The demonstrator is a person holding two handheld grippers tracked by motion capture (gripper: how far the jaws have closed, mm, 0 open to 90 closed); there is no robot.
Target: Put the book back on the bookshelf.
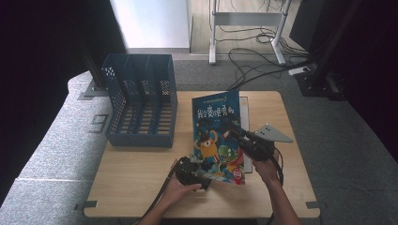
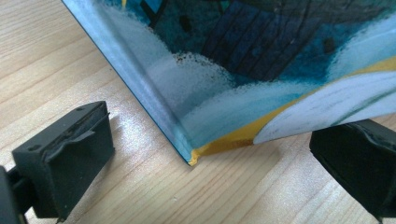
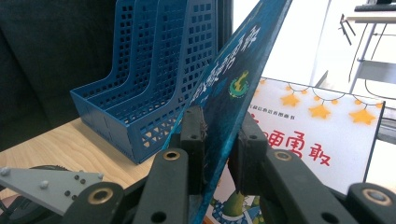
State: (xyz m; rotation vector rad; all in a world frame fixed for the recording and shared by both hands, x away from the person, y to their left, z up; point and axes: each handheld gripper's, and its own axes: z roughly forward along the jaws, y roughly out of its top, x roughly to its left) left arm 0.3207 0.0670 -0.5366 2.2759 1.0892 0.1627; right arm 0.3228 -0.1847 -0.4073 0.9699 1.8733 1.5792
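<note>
The right gripper (image 3: 218,140) jaws clamp a blue illustrated children's book (image 1: 217,136), Chinese title, tilted up above the wooden bench (image 1: 136,178). The left gripper (image 2: 205,163) jaws stand wide at its lower corner.

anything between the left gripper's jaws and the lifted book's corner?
Nothing but bare table. In the left gripper view the book has its lower corner on the wood between the open left gripper, clear of both pads.

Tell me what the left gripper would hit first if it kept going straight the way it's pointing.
Most likely the blue book: the open left gripper points at its lower spine corner, which rests on the table just ahead, though depth is hard to judge.
</note>
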